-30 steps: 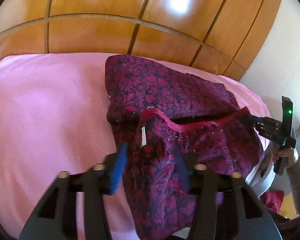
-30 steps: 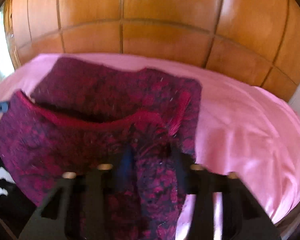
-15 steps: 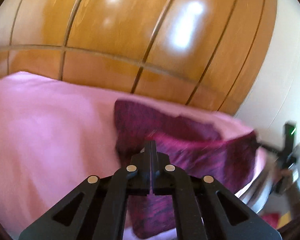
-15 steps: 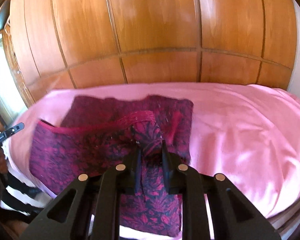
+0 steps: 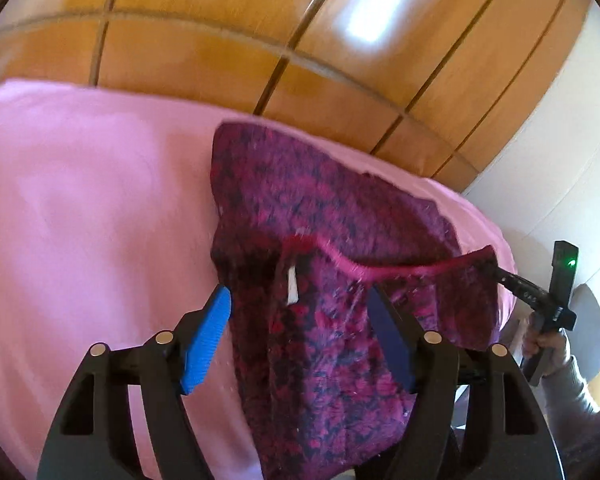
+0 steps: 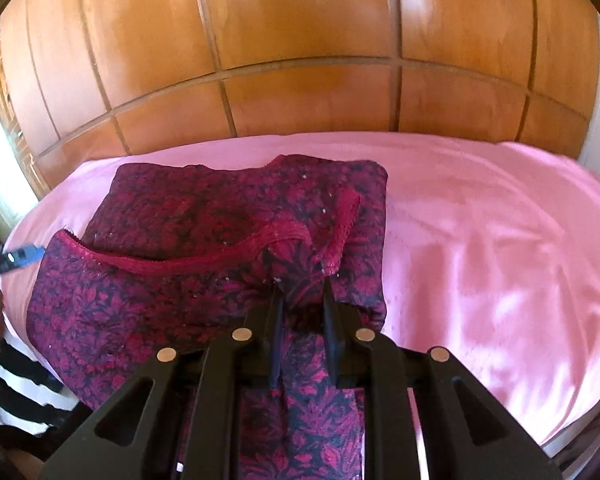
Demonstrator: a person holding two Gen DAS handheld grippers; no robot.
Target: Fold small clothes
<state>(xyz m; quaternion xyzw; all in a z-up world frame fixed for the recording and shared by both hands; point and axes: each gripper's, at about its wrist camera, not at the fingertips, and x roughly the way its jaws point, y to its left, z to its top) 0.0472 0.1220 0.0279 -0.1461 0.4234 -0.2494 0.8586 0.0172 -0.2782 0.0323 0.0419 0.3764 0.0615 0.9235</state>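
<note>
I see a dark red garment (image 6: pixel 204 240) with a flower pattern lying on a bed covered by a pink sheet (image 6: pixel 480 240). It lies on the left part of the bed in the right wrist view, and its near part hangs over the front edge of the bed.

My left gripper (image 5: pixel 300 316) has its jaws wide apart. The blue pads (image 5: pixel 208 336) stand on both sides of the cloth, and I cannot tell if they touch it. A small white label (image 5: pixel 292 286) shows on the cloth between them, just under a bright red hem (image 5: pixel 380 268) that runs across the garment.

My right gripper (image 6: pixel 300 300) has its jaws closed on a bunch of the cloth near the right corner of the garment. The fabric is squeezed between the two black fingers (image 6: pixel 274 320) and pulled up a little there. In the left wrist view I see this same gripper at the far right (image 5: pixel 496 272), at the end of the red hem, with a green light (image 5: pixel 571 263) on its body and my right hand (image 5: pixel 548 346) around the handle.

Behind the bed stands a wooden panelled wall (image 6: pixel 300 60). At the left edge of the right wrist view, something with black and white stripes (image 6: pixel 24 392) shows beside the bed.
</note>
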